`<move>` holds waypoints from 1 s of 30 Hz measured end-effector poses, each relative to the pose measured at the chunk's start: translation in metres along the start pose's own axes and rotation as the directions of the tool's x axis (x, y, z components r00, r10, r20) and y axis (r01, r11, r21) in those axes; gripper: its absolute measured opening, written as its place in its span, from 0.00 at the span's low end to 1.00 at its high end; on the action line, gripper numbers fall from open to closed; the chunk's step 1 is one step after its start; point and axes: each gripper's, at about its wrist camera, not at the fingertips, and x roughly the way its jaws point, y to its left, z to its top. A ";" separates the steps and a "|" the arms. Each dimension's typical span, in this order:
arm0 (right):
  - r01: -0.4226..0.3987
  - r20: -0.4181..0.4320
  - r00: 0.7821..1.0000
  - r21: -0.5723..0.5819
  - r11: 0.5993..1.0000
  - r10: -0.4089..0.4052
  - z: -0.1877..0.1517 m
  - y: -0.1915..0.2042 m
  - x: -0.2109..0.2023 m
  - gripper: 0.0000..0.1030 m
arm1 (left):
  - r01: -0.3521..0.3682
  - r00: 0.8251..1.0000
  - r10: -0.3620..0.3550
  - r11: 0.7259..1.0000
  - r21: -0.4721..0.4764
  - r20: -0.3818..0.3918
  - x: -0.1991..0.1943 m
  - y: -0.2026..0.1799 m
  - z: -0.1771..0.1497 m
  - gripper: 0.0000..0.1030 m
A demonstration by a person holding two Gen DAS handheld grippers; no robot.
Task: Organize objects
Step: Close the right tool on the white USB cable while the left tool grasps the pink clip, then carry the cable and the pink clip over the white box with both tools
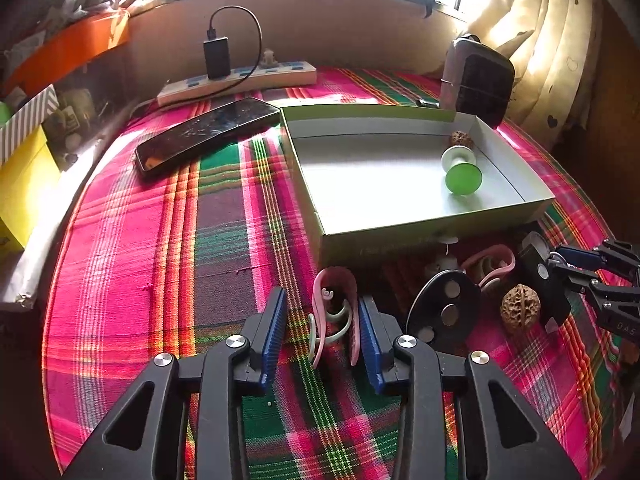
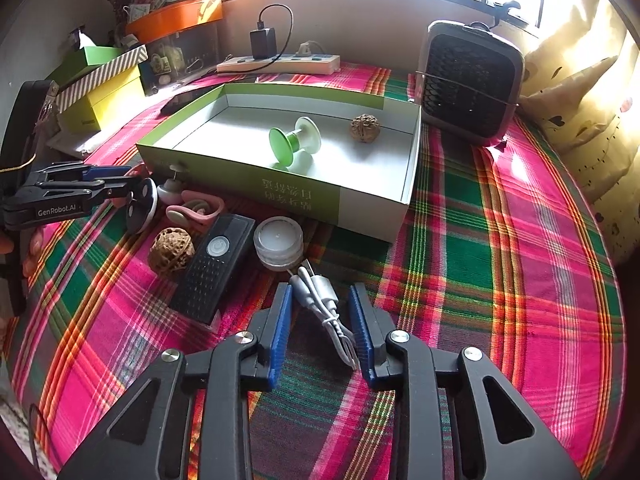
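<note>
On the plaid-covered desk (image 2: 500, 240), the left tongs (image 1: 324, 316) bracket a pink and white earhook clip (image 1: 334, 312); the right pad touches it, the left pad stands clear, so no firm pinch shows. Just right lie a black oval magnet plate (image 1: 444, 308), a walnut (image 2: 171, 251), a black remote (image 2: 214, 264) and a clear tealight (image 2: 279, 242), all along the box's near wall. The open cardboard box (image 2: 360, 204) toward the far edge holds a green spool (image 2: 294, 142) and a second walnut (image 2: 365, 128). The right tongs (image 2: 320, 320) straddle a coiled white cable (image 2: 320, 300), pads narrowed but not clearly pressing.
</note>
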 end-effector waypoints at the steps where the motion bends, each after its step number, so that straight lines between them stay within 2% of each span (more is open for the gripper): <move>1: -0.001 0.000 1.000 0.000 1.000 0.001 0.000 0.000 0.000 0.26 | -0.003 1.000 0.003 1.000 0.001 0.000 0.000 0.000 0.000 0.30; 5: 0.002 0.001 1.000 0.003 1.000 -0.002 0.000 0.000 0.000 0.21 | -0.012 1.000 0.012 1.000 0.001 0.003 0.000 0.000 0.000 0.26; 9: 0.005 0.001 1.000 0.002 1.000 -0.005 0.000 0.001 0.000 0.21 | -0.016 1.000 0.016 1.000 -0.011 0.005 -0.001 0.003 0.000 0.21; 30: 0.005 0.001 1.000 0.005 1.000 -0.005 0.000 0.000 0.000 0.21 | -0.022 1.000 0.022 1.000 -0.008 0.009 -0.001 0.003 -0.001 0.21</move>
